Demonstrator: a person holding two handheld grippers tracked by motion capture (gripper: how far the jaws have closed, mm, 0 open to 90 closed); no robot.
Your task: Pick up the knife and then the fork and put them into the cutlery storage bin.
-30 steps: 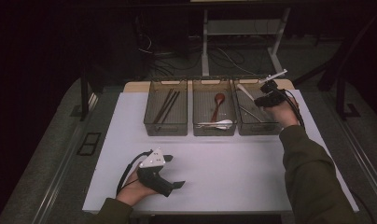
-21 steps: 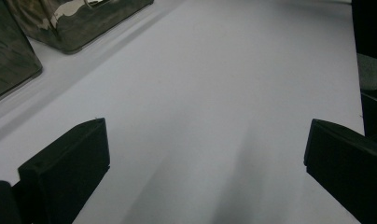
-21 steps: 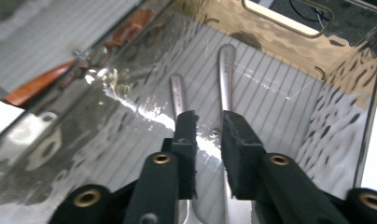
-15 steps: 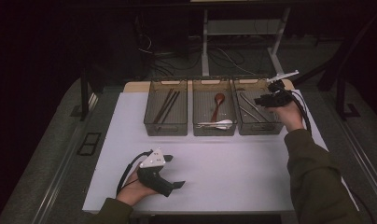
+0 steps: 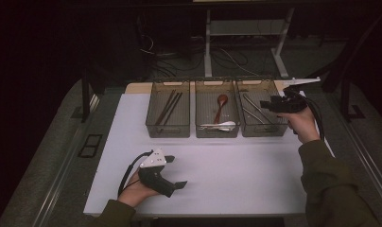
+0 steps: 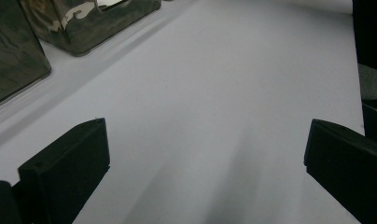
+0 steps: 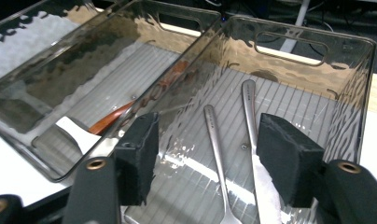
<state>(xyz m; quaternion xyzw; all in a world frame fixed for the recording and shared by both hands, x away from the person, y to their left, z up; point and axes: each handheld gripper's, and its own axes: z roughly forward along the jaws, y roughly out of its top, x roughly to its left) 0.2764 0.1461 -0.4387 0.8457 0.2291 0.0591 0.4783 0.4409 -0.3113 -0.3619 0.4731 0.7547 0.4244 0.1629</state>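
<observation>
Three smoky clear bins stand in a row at the back of the white mat (image 5: pixel 236 165). Dark chopsticks (image 5: pixel 168 108) lie in the left bin (image 5: pixel 168 130). A red spoon (image 5: pixel 221 105) and a white spoon (image 5: pixel 222 126) are in the middle bin (image 5: pixel 216 132). Metal cutlery (image 5: pixel 253 108) lies in the right bin (image 5: pixel 262 130). My right gripper (image 5: pixel 264 105) hovers at that bin's right side. Its jaws have just been opening and stand apart (image 7: pixel 205 158) above two metal utensils (image 7: pixel 214 135), pressing on nothing. My left gripper (image 5: pixel 177 171) rests on the mat at the front left, open on bare mat (image 6: pixel 205 154).
Beyond the table's far edge stand a white frame leg (image 5: pixel 208 47) and loose cables (image 5: pixel 227 56) on the floor. A grey floor strip (image 5: pixel 61 156) runs along the table's left side. The mat between the bins and the front edge is bare.
The right hand has drawn back a little to the right from over the right bin, and its jaws stand wider apart. The left hand and gripper have kept still.
</observation>
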